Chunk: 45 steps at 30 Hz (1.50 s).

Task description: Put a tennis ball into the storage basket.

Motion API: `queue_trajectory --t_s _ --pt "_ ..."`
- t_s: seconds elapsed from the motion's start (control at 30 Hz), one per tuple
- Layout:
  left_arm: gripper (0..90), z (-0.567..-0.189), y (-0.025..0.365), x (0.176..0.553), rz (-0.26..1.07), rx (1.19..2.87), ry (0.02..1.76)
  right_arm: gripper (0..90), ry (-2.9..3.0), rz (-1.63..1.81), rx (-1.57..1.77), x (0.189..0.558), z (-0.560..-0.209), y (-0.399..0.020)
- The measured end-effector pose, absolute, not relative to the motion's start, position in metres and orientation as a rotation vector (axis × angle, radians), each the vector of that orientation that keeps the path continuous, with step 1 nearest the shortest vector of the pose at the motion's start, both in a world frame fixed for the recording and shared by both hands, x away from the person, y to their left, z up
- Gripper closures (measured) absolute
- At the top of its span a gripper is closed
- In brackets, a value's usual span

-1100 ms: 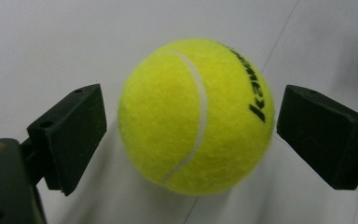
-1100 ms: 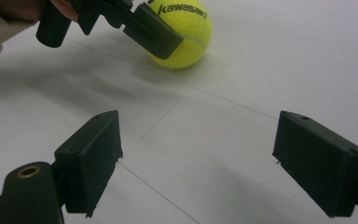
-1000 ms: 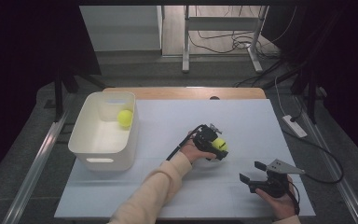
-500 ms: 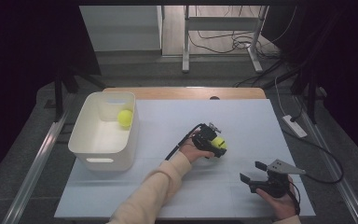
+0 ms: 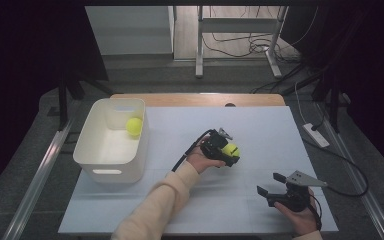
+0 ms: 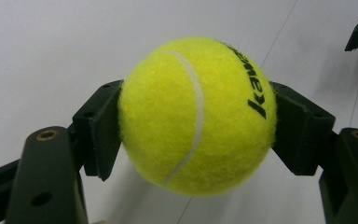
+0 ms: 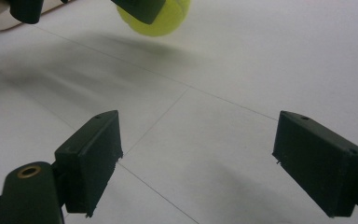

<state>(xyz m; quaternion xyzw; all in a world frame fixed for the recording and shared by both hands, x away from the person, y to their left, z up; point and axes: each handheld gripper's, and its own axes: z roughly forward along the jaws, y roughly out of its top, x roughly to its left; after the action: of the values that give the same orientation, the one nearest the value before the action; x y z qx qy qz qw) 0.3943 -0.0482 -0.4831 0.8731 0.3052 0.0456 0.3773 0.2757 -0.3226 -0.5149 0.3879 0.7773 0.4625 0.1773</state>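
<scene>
A yellow tennis ball (image 6: pixel 197 114) sits between the black pads (image 6: pixel 102 130) of my left gripper (image 6: pixel 197 128), which is shut on it. In the high view this gripper (image 5: pixel 227 152) holds the ball (image 5: pixel 231 149) just above the middle of the white table mat (image 5: pixel 260 125). A second tennis ball (image 5: pixel 134 126) lies in the far corner of the white bin (image 5: pixel 96 150) at the left. My right gripper (image 5: pixel 271 184) rests near the front right with its jaws open and nothing between them (image 7: pixel 196 158). In the right gripper view the held ball (image 7: pixel 156 21) hangs at the top edge.
The bin stands on the mat's left side. A wooden table edge (image 5: pixel 195 99) runs along the back. A white power strip (image 5: pixel 316 135) and cables lie on the floor to the right. A sleeved forearm (image 5: pixel 165 200) crosses the mat's front middle.
The left gripper's jaws closed onto the tennis ball, and ball and gripper then rose slightly and shifted a little left. The right gripper stayed where it was.
</scene>
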Motion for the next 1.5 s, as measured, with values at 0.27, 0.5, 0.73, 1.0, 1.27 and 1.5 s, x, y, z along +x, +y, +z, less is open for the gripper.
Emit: queue_trajectory --t_s 0.27,0.5,0.73,1.0,1.27,1.5 --pt "27.5 -0.479 -0.042 0.391 0.141 2.218 0.783 15.0 2.197 1.311 1.095 0.276 -0.514 -0.322" --pt "27.4 -0.473 -0.035 0.389 0.16 2.202 0.788 15.0 2.194 1.311 1.094 0.276 -0.514 -0.322" --pt "27.4 -0.469 -0.029 0.387 0.173 2.187 0.796 15.0 2.195 1.311 1.094 0.276 -0.514 -0.321" --pt "27.4 -0.467 -0.023 0.386 0.182 2.178 0.804 15.0 2.196 1.309 1.094 0.276 -0.514 -0.321" --pt "27.4 -0.464 -0.018 0.384 0.192 2.168 0.805 15.0 2.197 1.308 1.094 0.276 -0.514 -0.321" --pt "27.4 -0.459 -0.014 0.38 0.205 2.159 0.802 15.0 2.198 1.307 1.092 0.276 -0.515 -0.321"
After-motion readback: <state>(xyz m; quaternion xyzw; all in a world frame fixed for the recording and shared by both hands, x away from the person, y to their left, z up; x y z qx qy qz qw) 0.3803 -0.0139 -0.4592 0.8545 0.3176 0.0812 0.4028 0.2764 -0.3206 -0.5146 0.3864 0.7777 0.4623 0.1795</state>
